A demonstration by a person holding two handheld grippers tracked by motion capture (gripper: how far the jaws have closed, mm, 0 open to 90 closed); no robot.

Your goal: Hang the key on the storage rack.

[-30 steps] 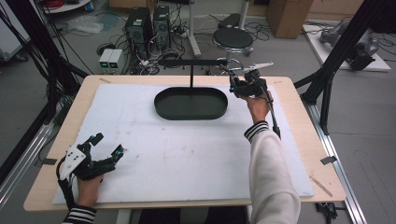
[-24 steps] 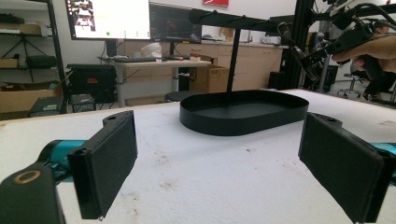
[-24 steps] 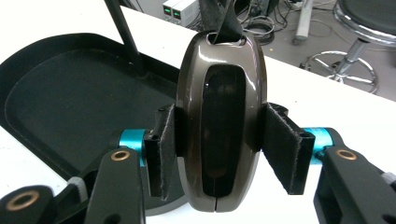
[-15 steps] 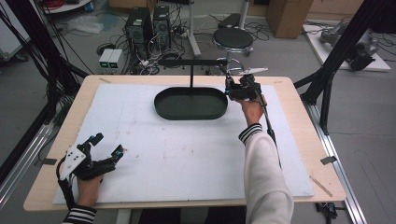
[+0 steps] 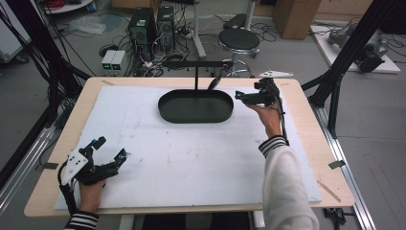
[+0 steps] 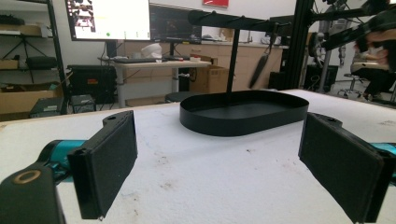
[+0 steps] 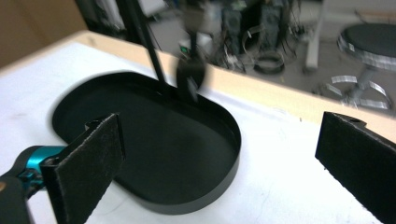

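A black oval tray (image 5: 196,119) lies at the far middle of the white mat. A thin post (image 5: 196,78) rises behind it and carries a black crossbar (image 5: 191,63). From the bar hangs a dark utensil (image 5: 214,82), blurred in the right gripper view (image 7: 190,74). My right gripper (image 5: 242,97) is held just off the tray's right end, pointing left, jaws open and empty (image 7: 224,123). My left gripper (image 5: 111,147) rests near the front left corner, open and empty (image 6: 218,140), facing the tray (image 6: 243,125) from well back.
The white mat (image 5: 201,158) covers most of the wooden table (image 5: 311,124). Black frame legs (image 5: 342,72) stand at the table's right and left sides. A round stool (image 5: 238,39) and computer cases (image 5: 148,24) sit on the floor beyond the far edge.
My right gripper has shifted left and turned to point at the tray's right end. The left gripper has stayed put.
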